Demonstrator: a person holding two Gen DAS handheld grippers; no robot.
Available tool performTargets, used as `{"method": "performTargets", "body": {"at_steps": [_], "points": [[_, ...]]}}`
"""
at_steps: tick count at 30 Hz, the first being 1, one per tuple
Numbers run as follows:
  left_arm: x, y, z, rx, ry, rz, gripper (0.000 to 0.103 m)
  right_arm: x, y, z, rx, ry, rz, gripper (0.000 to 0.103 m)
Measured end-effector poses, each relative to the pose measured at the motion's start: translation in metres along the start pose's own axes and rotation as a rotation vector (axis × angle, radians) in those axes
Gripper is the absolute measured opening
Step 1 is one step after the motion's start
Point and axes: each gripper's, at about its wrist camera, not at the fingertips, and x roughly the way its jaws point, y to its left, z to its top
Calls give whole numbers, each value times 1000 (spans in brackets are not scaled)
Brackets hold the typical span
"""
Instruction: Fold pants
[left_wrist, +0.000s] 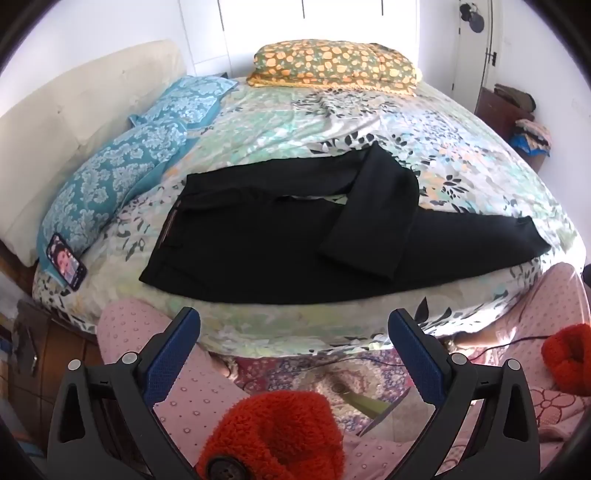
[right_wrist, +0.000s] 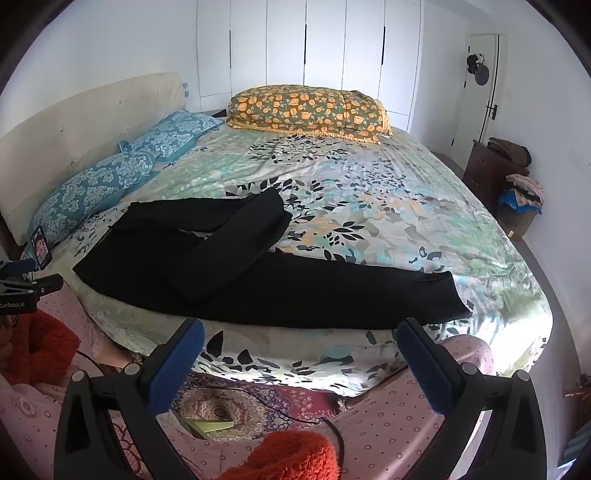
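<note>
While both grippers, left (left_wrist: 293, 325) and right (right_wrist: 300, 338), hang wide-jawed and empty, we judge the black pants (left_wrist: 266, 243) on the bed (left_wrist: 332, 122) need the doubled-back leg (left_wrist: 373, 218) straightened onto the other first.

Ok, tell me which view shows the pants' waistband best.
Left wrist: the waistband of the black pants faces the camera, its brownish lining visible. In the right wrist view the waistband sits far left, foreshortened and dark.

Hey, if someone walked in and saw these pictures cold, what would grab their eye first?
The black pants spread across the near side of the floral bed, one leg doubled back over the other. Next, the orange-patterned pillow at the far edge. Both the left hand-held gripper and the right hand-held gripper hang open short of the mattress.
</note>
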Motion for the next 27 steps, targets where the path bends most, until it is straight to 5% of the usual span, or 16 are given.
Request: {"method": "performTargets", "body": {"at_steps": [27], "points": [[2, -8, 3, 24, 8, -17, 102, 1, 2, -4, 23, 52, -80, 103]]}}
